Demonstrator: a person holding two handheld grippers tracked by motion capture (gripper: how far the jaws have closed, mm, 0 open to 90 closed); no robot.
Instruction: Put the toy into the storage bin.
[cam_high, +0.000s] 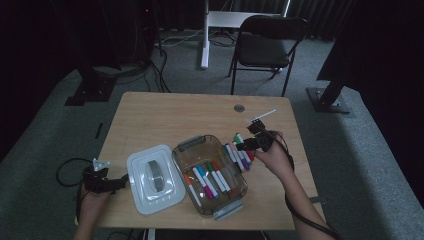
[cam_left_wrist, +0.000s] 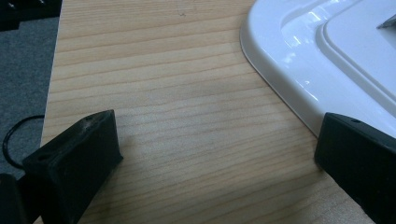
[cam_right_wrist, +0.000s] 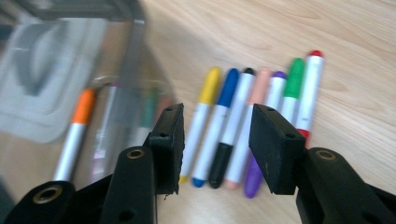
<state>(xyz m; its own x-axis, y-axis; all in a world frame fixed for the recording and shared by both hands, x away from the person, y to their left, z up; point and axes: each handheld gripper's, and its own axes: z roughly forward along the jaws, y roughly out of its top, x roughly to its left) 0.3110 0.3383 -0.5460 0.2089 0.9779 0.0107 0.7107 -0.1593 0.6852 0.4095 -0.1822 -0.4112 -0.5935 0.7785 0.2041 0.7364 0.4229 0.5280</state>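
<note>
At the table's (cam_high: 150, 107) left edge, the left gripper (cam_high: 121, 183) is seen resting with its jaws spread wide and empty, one tip just beside the white lid (cam_high: 154, 178), which lies flat, off the box and close to the near edge. To its right the clear box (cam_high: 227, 204) stands open, several markers (cam_high: 207, 181) already lying inside, so the packing is judged to be partly done. Seven markers (cam_right_wrist: 243, 123) are left in a row on the bare wood just beside the box's right wall. Over them the right gripper (cam_right_wrist: 215, 140) is poised, its jaws part-open with nothing gripped, the middle pens framed between them; a pick of the next pen is judged to be in hand. Bare wood is left behind the box and to the row's right, though the right edge lies near. The box wall stands close on the row's other side, where the least room for the jaws is offered; fitting the lid is still to come.
</note>
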